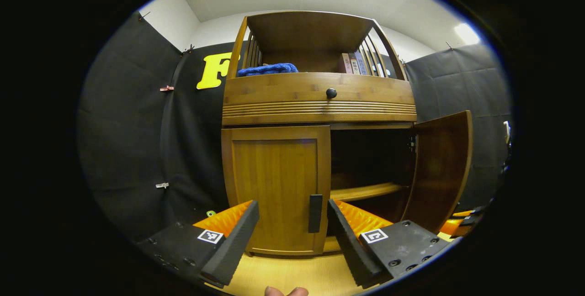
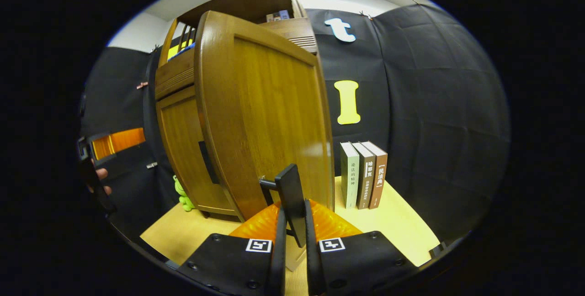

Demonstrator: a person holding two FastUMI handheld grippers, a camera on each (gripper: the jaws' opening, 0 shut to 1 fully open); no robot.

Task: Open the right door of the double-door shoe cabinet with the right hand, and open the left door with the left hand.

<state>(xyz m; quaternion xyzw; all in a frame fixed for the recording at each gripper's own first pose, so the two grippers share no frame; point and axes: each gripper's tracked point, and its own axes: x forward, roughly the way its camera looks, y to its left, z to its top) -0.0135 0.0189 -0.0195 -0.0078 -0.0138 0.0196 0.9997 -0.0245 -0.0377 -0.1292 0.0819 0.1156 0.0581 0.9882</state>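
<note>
The wooden shoe cabinet [image 1: 320, 108] stands on the table. Its left door [image 1: 274, 191] is closed, with a dark handle [image 1: 315, 213] near its right edge. My left gripper [image 1: 292, 236] is open, its fingers [image 1: 233, 245] spread in front of that door with the handle between them, short of touching. The right door [image 1: 441, 168] is swung open, showing a dark inside with a shelf [image 1: 365, 191]. In the right gripper view the right door [image 2: 269, 118] looms close and my right gripper [image 2: 292, 241] is shut on its dark handle [image 2: 290, 200].
Three books [image 2: 364, 175] stand upright on the table to the right of the cabinet. A green toy [image 2: 184, 198] sits by the cabinet's foot. A blue cloth [image 1: 267, 69] and books [image 1: 354, 63] lie on the top shelf; a drawer knob [image 1: 331, 93] sits below.
</note>
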